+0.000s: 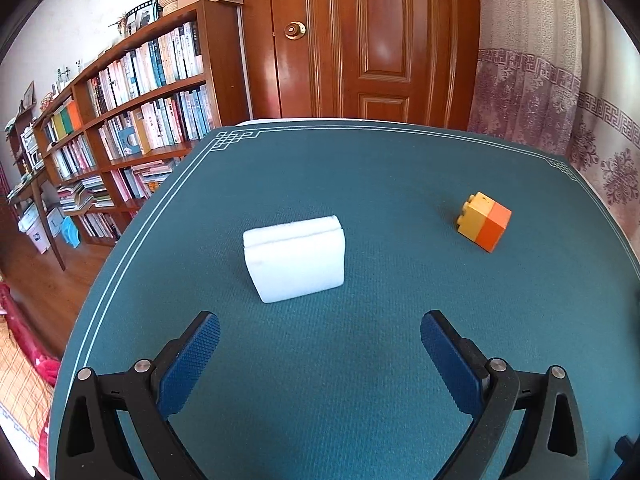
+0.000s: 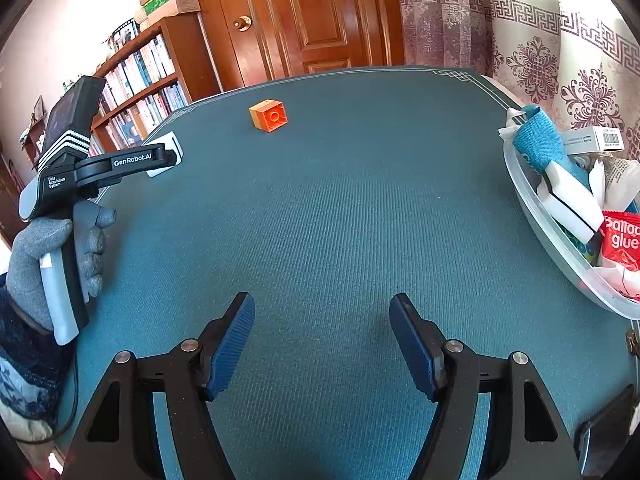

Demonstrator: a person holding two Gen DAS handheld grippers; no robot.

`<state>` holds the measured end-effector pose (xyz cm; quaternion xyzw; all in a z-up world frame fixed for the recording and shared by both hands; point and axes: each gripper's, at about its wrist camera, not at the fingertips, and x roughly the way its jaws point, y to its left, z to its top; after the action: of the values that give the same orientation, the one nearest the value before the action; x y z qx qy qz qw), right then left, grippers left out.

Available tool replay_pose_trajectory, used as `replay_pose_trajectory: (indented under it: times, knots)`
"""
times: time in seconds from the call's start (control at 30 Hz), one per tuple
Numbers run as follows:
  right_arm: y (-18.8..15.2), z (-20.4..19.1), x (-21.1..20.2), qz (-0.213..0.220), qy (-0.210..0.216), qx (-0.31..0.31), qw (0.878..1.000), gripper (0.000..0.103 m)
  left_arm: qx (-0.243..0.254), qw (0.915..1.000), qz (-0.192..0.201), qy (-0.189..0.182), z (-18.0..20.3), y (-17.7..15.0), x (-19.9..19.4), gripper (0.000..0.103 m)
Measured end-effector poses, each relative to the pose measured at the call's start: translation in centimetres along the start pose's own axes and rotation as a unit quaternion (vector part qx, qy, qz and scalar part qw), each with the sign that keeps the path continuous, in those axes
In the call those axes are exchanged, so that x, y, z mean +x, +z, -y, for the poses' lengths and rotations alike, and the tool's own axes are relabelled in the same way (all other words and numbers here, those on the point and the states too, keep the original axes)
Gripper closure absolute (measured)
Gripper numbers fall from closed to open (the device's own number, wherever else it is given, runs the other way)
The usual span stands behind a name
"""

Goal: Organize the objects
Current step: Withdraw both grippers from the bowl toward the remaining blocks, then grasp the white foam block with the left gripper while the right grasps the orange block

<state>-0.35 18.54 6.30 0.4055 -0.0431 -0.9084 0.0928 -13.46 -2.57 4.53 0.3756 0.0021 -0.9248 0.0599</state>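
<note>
The white sponge block (image 1: 295,258) lies just ahead of the left gripper (image 1: 320,336), slightly left of centre, long axis crosswise; both grippers' jaws gape empty

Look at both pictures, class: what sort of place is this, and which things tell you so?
Most likely a room in a home, perhaps a study. A long wooden bookshelf packed with books, a panelled wooden door with a brass knob, and patterned curtains surround a table with a teal mat.

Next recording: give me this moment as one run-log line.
left hand-held gripper: open, empty, facing white sponge | right hand-held gripper: open, empty | toy brick: loose on mat | bin: partly filled
</note>
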Motion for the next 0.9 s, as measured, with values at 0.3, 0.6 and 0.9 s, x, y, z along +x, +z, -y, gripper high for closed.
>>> replay_pose_trajectory:
  times: [0.3, 0.6, 0.9]
  knots:
    - [0.5, -0.4, 0.4, -0.001, -0.002, -0.012, 1.0, 0.032, 0.004, 0.9997, 0.005, -0.023, -0.8, 1.9, 2.1, 0.001]
    - [2.7, -1.4, 2.0, 0.004, -0.005, -0.027, 1.0, 0.032, -0.006, 0.9992, -0.01, -0.039, -1.2, 1.9, 3.7, 0.026]
    - [6.0, -3.5, 5.4, 0.01, -0.001, -0.05, 0.999, 0.032, -0.042, 0.9975, 0.0, -0.057, -2.7, 2.2, 3.7, 0.043]
